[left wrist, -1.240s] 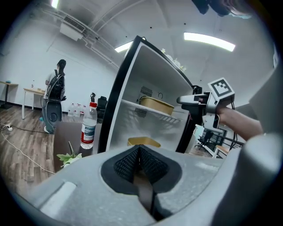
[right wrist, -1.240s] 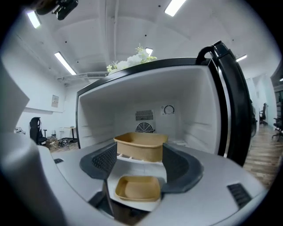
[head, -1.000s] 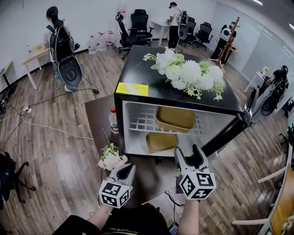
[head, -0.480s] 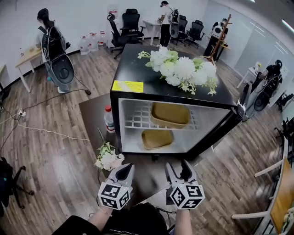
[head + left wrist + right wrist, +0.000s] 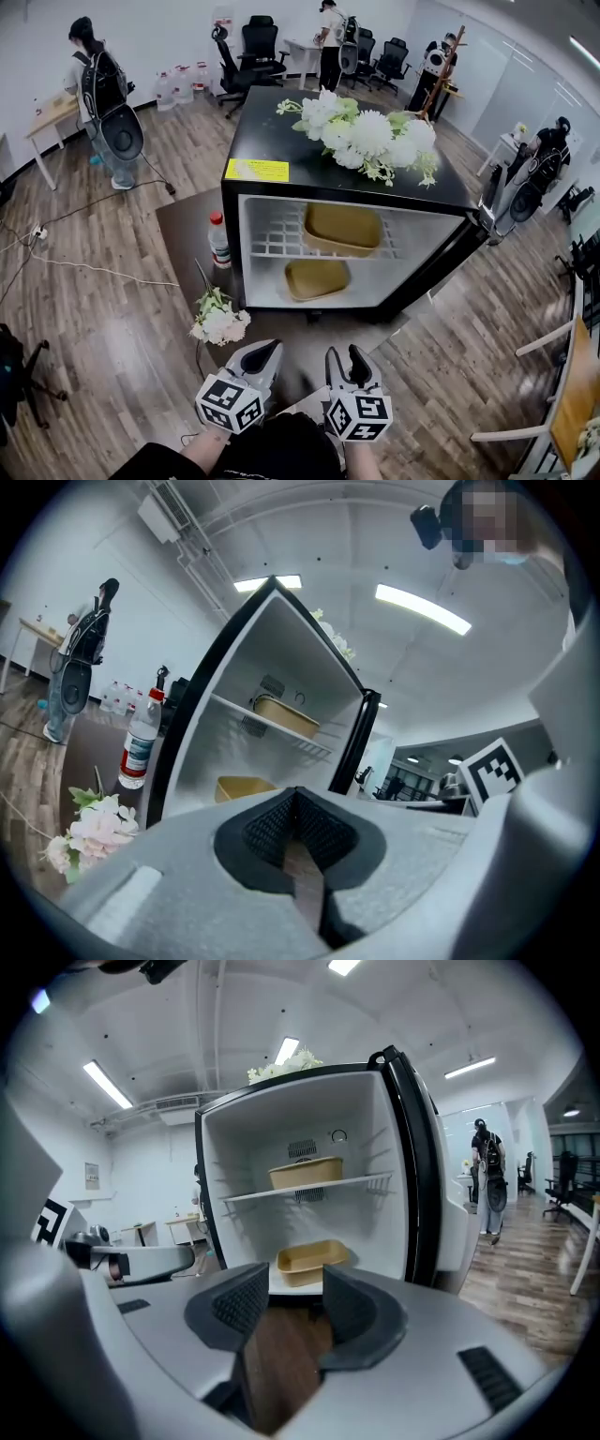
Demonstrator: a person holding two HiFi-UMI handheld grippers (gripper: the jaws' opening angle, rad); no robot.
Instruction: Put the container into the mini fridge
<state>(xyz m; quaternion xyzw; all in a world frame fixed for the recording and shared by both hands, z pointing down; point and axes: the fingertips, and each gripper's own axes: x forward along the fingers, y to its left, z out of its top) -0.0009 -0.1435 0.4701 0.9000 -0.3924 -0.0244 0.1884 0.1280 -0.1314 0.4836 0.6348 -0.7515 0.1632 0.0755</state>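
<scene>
Wooden plank floor [image 5: 112,309] with a dark rectangular mat [image 5: 187,225], on which stands a black mini fridge with a white interior [image 5: 267,141]. Its black door [image 5: 448,270] is swung open to the right in the head view. A spray of white artificial flowers with green leaves [image 5: 370,136] lies on the fridge top.

Two tan rectangular plastic containers are inside. One container [image 5: 341,228] rests on the white wire shelf [image 5: 277,239]. The other container [image 5: 317,279] sits below it on the fridge's bottom.

Both forearms enter from the lower edge of the head view, side by side. They hold the grippers in front of the fridge opening and well short of it, pointing toward it, nearly level, with the marker cubes facing up.

The left gripper [image 5: 265,349] has its jaws pressed together with nothing between them. The right gripper [image 5: 347,359] has its jaws partly apart. They have just been closing, and only floor shows in the gap.

A clear bottle with a red cap [image 5: 218,242] stands beside the fridge's left wall. A small bunch of pale flowers [image 5: 217,322] lies on the floor near the left gripper.
</scene>
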